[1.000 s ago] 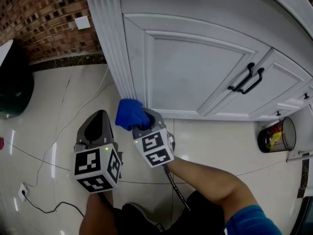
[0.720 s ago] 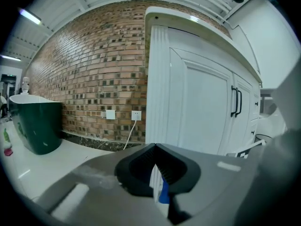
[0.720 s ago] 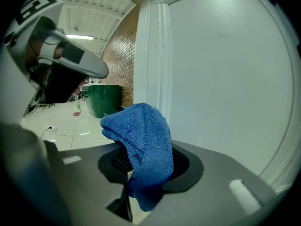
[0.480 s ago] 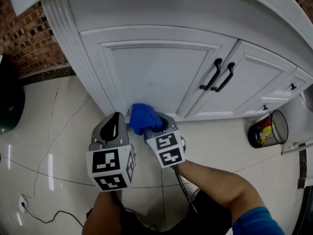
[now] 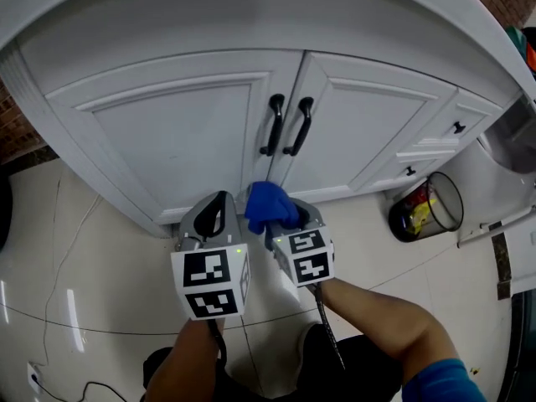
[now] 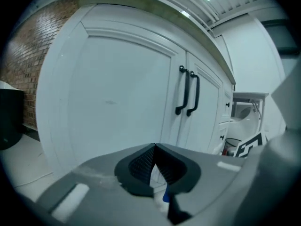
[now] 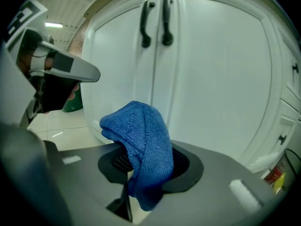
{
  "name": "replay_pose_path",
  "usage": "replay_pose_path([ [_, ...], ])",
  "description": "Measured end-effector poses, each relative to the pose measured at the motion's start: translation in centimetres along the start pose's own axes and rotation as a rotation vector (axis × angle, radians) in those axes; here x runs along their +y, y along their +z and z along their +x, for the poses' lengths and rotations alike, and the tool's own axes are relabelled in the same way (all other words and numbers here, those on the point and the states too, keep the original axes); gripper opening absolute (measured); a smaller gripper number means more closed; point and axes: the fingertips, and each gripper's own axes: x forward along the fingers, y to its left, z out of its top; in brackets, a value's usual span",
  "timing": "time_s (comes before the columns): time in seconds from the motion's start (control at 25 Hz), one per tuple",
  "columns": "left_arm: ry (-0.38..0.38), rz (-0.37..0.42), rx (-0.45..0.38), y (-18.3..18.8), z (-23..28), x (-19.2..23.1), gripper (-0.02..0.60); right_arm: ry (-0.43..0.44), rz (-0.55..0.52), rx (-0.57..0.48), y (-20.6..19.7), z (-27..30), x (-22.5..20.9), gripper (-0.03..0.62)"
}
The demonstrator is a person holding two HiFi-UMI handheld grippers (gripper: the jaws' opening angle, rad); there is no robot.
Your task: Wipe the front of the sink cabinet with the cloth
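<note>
Both grippers have shifted right along the sink cabinet [image 5: 176, 132]; its door handles [image 5: 285, 126] now lie straight ahead.

Head view: a waste bin [image 5: 423, 208] stands on the floor [image 5: 84, 249], right of the right gripper [image 5: 280, 216].

Left gripper view: the left gripper [image 6: 154, 147] is pressed together.

Right gripper view: the right gripper pinches the blue cloth [image 7: 141, 145], near the cabinet.
</note>
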Motion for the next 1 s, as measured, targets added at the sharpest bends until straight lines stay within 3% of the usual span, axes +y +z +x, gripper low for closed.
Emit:
replay_pose_path([
  [0.16,-0.075,0.002,-0.001,-0.5,2.2,-5.1,0.006,-0.081,0.043,-0.002,-1.2,-2.2,-5.4,0.146],
  [0.32,-0.143,0.052,0.005,-1.6,4.0,-10.0,0.006,-0.193,0.107,-0.015,-2.6,-4.5,-12.0,0.146],
  [0.6,-0.230,0.106,0.082,-5.4,6.5,-15.3,0.006,-0.388,0.243,-0.013,-5.5,-7.2,-22.3,0.146],
  [0.8,-0.257,0.098,0.133,-7.6,7.8,-16.0,0.006,-0.447,0.294,0.015,-7.5,-7.2,-25.5,0.146],
  [1.0,-0.292,0.107,0.156,-9.0,7.9,-17.0,0.006,-0.455,0.300,0.035,-8.0,-6.3,-25.9,0.146],
])
